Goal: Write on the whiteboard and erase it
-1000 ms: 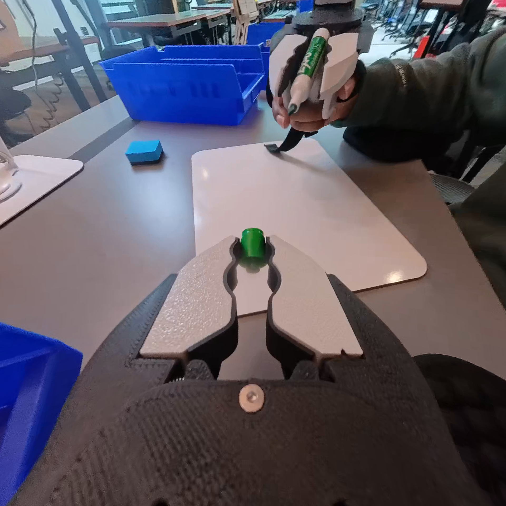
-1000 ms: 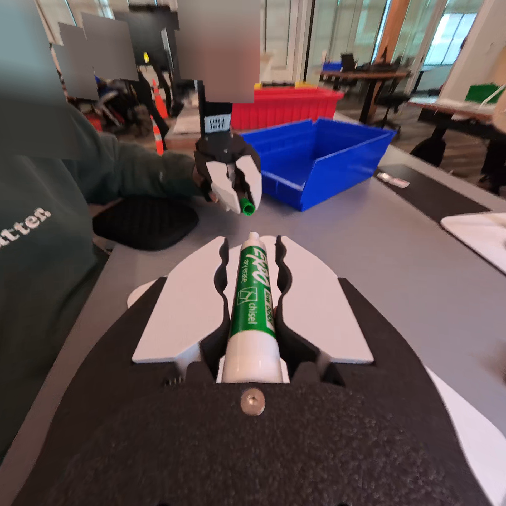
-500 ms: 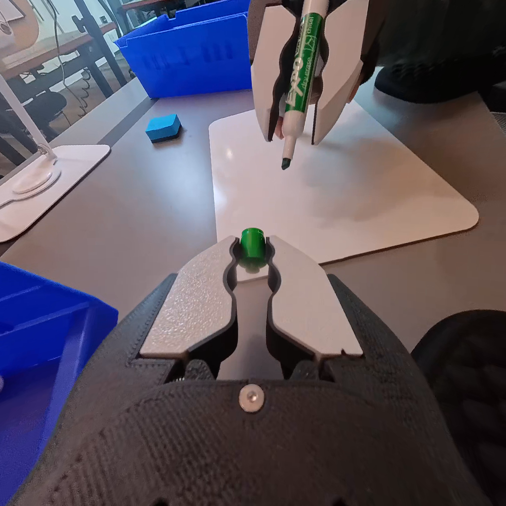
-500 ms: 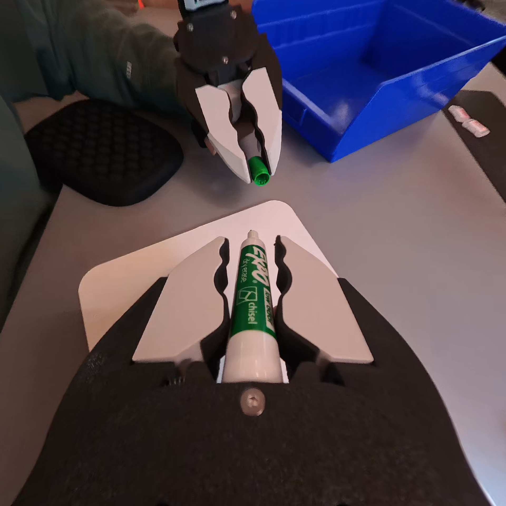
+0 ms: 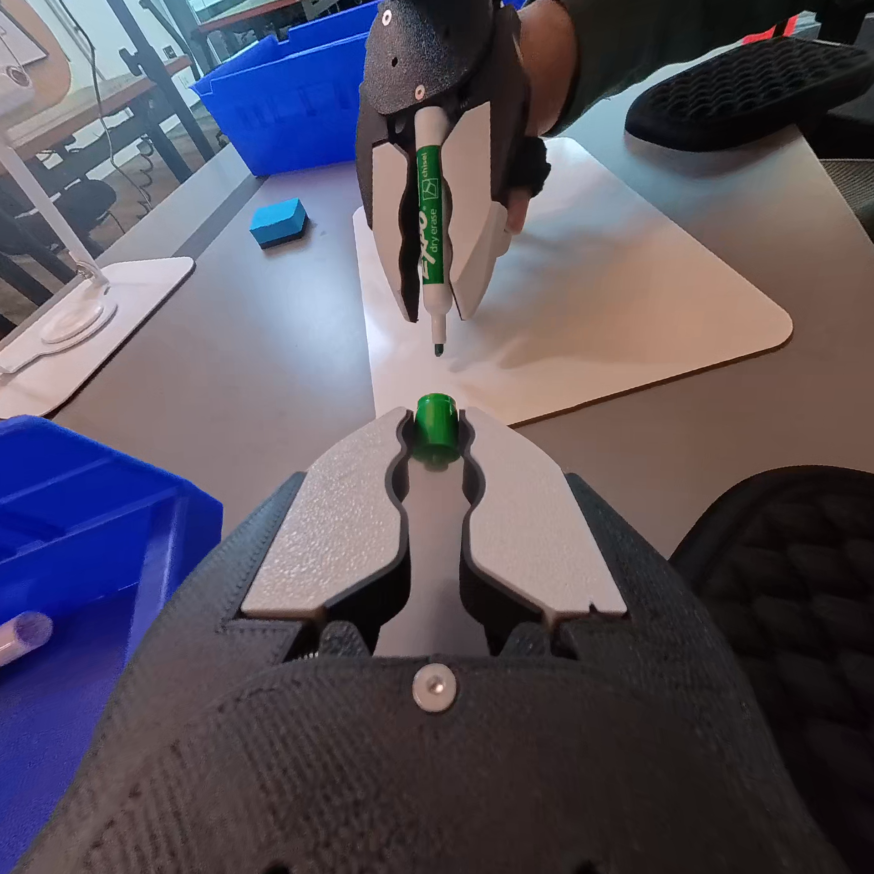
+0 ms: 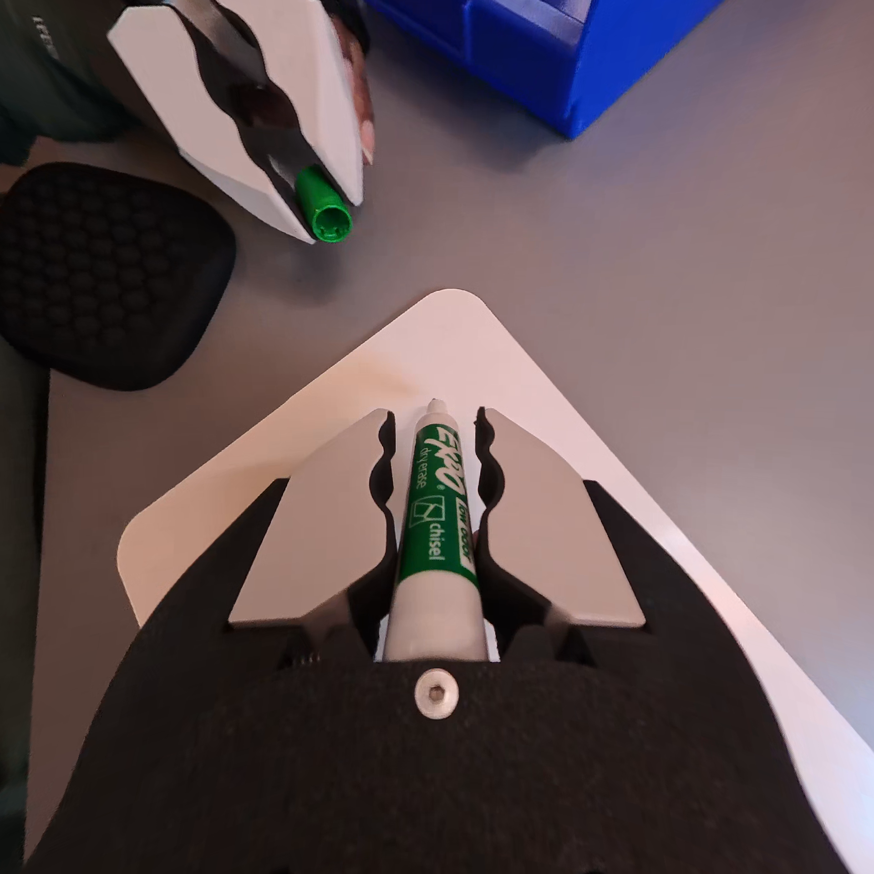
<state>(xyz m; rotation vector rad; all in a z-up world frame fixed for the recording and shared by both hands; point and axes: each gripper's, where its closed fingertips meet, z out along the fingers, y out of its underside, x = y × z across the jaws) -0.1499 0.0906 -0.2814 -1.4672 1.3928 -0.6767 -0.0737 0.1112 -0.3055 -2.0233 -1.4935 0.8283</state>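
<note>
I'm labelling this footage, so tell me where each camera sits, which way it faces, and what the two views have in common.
Left wrist view: sits on the left gripper, looking forward across the table at the whiteboard; its own jaws pinch the green cap.
Right wrist view: sits on the right gripper, looking down at the whiteboard corner; its own jaws clamp the marker.
Shared: each view shows the other gripper, the whiteboard, marker and cap; the cameras roughly face each other.

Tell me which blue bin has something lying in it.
The blue bin nearest the left gripper, at the view's lower left: a pale tube-like item lies inside. The far bin behind the eraser shows no contents.
</note>
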